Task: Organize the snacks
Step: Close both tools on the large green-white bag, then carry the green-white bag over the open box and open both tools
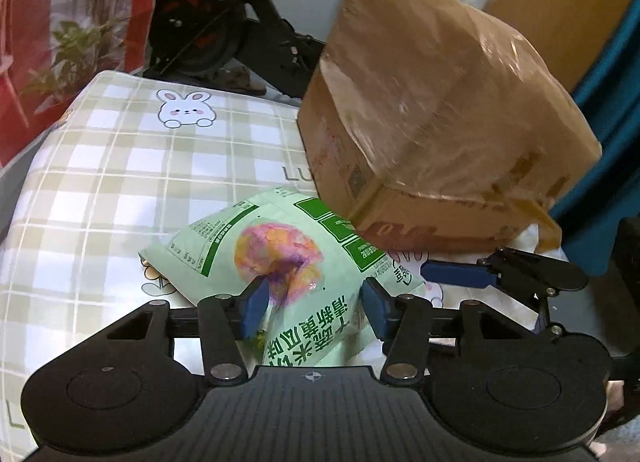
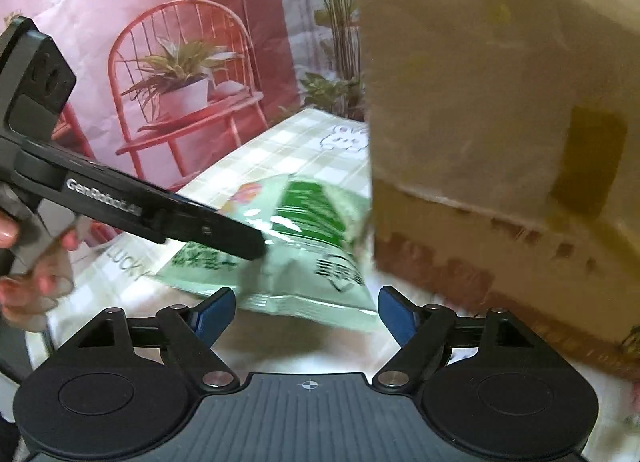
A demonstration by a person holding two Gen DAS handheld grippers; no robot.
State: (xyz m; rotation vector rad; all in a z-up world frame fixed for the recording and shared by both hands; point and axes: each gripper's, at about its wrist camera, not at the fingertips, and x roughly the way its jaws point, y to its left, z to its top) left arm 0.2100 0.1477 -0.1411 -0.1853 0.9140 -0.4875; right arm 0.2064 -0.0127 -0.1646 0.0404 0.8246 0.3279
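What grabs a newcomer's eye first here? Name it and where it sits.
A pale green snack bag with a pink and yellow picture lies on the checked bunny-print cloth, its near end between the left tool's blue pads. Right beside it looms a big tape-wrapped cardboard box. The right tool hangs open at the bag's edge.

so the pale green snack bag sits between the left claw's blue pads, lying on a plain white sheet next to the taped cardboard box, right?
Not plain white: the left wrist view shows a green-checked sheet with bunny prints. Pale green snack bag, left claw and taped cardboard box are as stated.
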